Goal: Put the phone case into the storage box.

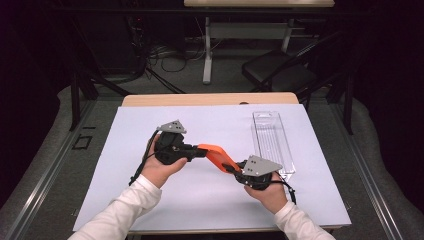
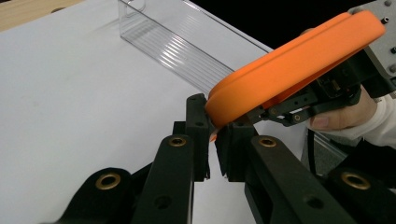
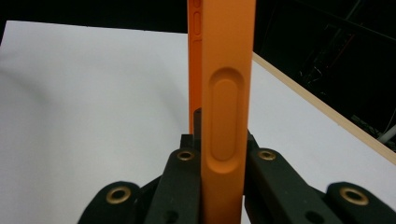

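An orange phone case (image 1: 218, 155) hangs above the white sheet, held between both grippers. My left gripper (image 1: 196, 150) comes from the left and is shut on the case's near end; in the left gripper view its jaws (image 2: 213, 140) pinch the thin orange edge (image 2: 280, 70). My right gripper (image 1: 236, 168) grips the other end from the lower right. In the right gripper view the case (image 3: 226, 93) stands edge-on, with a long button bump, clamped between the jaws of that gripper (image 3: 222, 154). The right gripper (image 2: 299, 105) also appears in the left gripper view, under the case.
A clear plastic tray (image 1: 271, 142) lies lengthwise on the right of the white sheet (image 1: 150, 190), also seen as the clear tray (image 2: 187, 51). The wooden table edge (image 1: 200, 99) runs along the back. A black chair (image 1: 280, 70) stands beyond the table.
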### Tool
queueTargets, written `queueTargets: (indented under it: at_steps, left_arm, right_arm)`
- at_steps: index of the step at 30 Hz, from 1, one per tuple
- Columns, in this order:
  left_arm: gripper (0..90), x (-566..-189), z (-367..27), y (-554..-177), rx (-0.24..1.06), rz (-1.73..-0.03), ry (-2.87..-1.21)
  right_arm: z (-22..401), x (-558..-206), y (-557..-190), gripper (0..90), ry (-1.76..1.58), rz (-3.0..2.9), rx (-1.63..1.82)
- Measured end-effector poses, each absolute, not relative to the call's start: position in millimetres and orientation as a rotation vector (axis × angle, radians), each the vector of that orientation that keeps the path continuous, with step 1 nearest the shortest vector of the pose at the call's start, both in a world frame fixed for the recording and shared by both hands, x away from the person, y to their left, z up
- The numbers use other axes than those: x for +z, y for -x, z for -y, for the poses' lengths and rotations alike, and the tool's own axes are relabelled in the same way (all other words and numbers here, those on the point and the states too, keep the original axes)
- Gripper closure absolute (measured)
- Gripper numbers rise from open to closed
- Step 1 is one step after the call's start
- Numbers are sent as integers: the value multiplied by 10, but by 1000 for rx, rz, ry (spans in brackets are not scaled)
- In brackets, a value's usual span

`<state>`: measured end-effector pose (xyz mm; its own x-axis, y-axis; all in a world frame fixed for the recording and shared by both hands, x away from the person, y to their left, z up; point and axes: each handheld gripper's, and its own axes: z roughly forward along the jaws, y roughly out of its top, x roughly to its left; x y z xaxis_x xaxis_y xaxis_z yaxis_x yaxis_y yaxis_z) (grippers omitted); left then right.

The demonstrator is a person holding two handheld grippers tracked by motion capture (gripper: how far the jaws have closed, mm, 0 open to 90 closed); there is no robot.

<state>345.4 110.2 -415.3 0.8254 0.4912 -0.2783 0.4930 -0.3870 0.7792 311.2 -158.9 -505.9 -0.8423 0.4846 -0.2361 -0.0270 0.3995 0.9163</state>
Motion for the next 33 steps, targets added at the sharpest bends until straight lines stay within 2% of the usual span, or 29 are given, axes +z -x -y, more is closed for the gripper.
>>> queueTargets:
  at_steps: [13,26,29,33]
  left_arm:
    - [843,-4152,-1076,-3462,-17,-771,-2045]
    - [846,-4161,-1048,-3483,-22,-816,-2049]
    - [845,-4158,-1043,-3486,-22,-828,-2052]
    - [845,-4162,-1032,-3491,-16,-847,-2060]
  right_arm:
    - [1578,-5067,-3124,856,-416,-2208,1426]
    - [1573,-5069,-3132,803,-449,-2208,1424]
    - [1573,-5069,-3131,780,-458,-2211,1422]
    - [1571,-5066,-3138,704,-458,-2202,1427]
